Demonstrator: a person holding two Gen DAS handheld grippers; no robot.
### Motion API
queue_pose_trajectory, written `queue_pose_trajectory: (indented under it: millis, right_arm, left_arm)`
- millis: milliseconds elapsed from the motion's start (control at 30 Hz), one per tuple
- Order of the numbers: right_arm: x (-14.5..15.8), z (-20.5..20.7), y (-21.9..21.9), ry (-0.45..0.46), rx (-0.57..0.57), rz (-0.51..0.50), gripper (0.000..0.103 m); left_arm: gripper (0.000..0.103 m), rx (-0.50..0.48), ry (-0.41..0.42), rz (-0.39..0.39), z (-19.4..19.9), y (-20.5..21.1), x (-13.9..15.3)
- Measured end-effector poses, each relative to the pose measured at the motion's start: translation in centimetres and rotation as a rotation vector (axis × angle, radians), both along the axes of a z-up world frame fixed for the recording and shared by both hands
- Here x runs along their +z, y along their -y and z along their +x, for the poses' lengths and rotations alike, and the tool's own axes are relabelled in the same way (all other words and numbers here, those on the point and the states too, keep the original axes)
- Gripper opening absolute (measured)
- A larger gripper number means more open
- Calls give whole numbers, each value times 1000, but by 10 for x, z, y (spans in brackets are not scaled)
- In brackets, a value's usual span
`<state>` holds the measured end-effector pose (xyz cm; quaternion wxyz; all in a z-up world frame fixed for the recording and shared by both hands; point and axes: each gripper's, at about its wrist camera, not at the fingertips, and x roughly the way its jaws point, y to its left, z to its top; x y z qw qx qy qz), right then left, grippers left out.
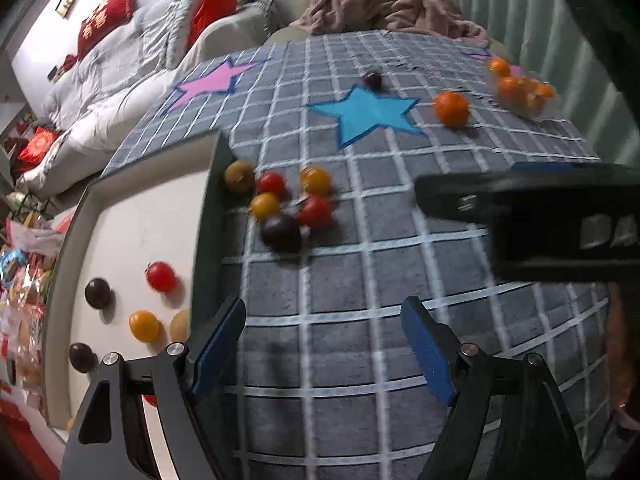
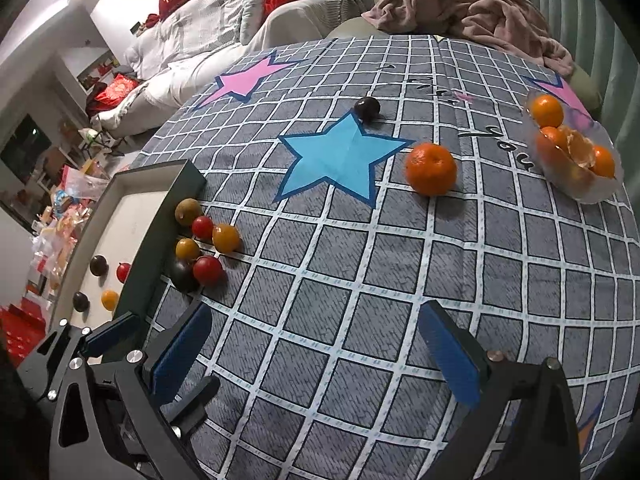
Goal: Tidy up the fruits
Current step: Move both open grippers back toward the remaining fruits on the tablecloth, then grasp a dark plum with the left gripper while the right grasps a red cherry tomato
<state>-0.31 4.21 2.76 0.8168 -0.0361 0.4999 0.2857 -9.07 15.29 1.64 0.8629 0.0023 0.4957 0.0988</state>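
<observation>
While your left gripper (image 1: 322,344) and right gripper (image 2: 316,352) hang spread wide and hold nothing, the tray (image 2: 156,208) has a few small fruits and the clear bowl (image 2: 580,184) some oranges. You still have one orange (image 2: 431,168), six small fruits (image 2: 202,244) just beside the tray's wall, and one dark fruit (image 2: 367,108).
</observation>
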Motion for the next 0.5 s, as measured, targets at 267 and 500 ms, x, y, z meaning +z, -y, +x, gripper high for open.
queue_pose_trajectory:
  millis: [267,500]
  right_arm:
    - [-8,10,-38,4,70,-21,102]
    - [-13,18,-79,-1,185,-40,73]
  left_arm:
    - [81,27,21,-11,5,-24,-9]
    - [81,22,55,-28,14,-29,-8]
